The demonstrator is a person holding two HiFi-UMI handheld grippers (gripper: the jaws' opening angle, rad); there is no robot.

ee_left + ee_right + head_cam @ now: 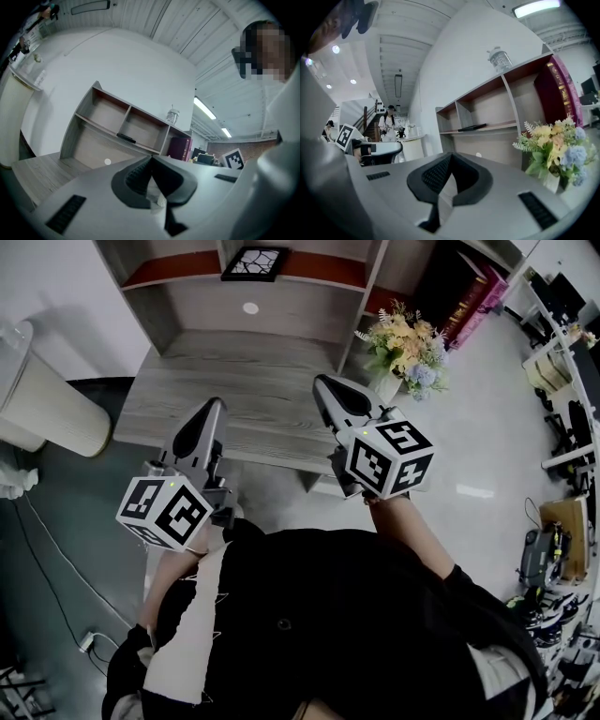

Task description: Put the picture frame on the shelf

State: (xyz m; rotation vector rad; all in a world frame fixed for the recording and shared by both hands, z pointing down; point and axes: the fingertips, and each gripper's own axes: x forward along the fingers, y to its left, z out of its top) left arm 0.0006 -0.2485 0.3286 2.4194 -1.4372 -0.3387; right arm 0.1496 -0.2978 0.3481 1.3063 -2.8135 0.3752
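The picture frame (254,262), black-rimmed with a cracked-glass pattern, lies flat on the middle shelf board of the desk hutch (319,268). It shows as a thin dark slab in the left gripper view (125,138) and in the right gripper view (471,127). My left gripper (217,405) hovers over the wooden desktop (253,381), well short of the shelf, its jaws shut and empty (151,158). My right gripper (322,381) is level with it on the right, also shut with nothing held (451,154).
A vase of flowers (408,348) stands at the desk's right edge, close to the right gripper. A maroon book (473,301) leans beyond it. A glass jar (500,58) sits on top of the hutch. A white bin (47,395) stands at the left.
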